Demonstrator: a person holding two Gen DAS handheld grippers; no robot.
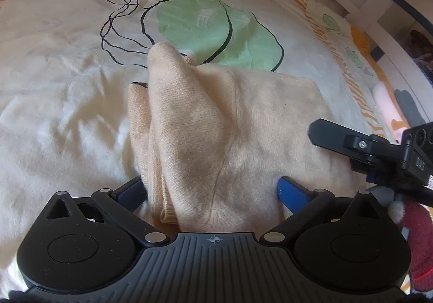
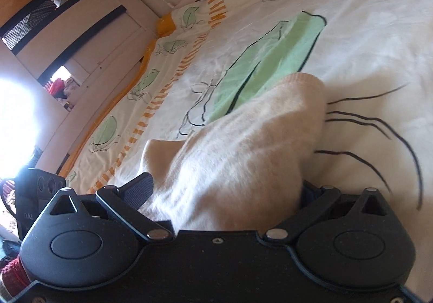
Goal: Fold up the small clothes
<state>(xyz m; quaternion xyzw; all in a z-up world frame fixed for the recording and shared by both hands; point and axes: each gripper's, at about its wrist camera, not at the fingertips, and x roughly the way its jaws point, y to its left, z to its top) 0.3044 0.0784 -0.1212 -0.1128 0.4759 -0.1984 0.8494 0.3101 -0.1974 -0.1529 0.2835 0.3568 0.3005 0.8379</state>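
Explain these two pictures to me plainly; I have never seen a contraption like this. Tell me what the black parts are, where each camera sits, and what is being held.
There is no robot: a person holds a two-finger gripper in each hand, with a camera on each looking forward along its fingers. One picture comes from the left gripper, the other from the right gripper. A peach knitted garment lies on a bedcover printed with green leaves. Fabric sits between the fingers of both, but whether either is clamped shut is unclear. The black arm at the left view's edge is the right gripper.
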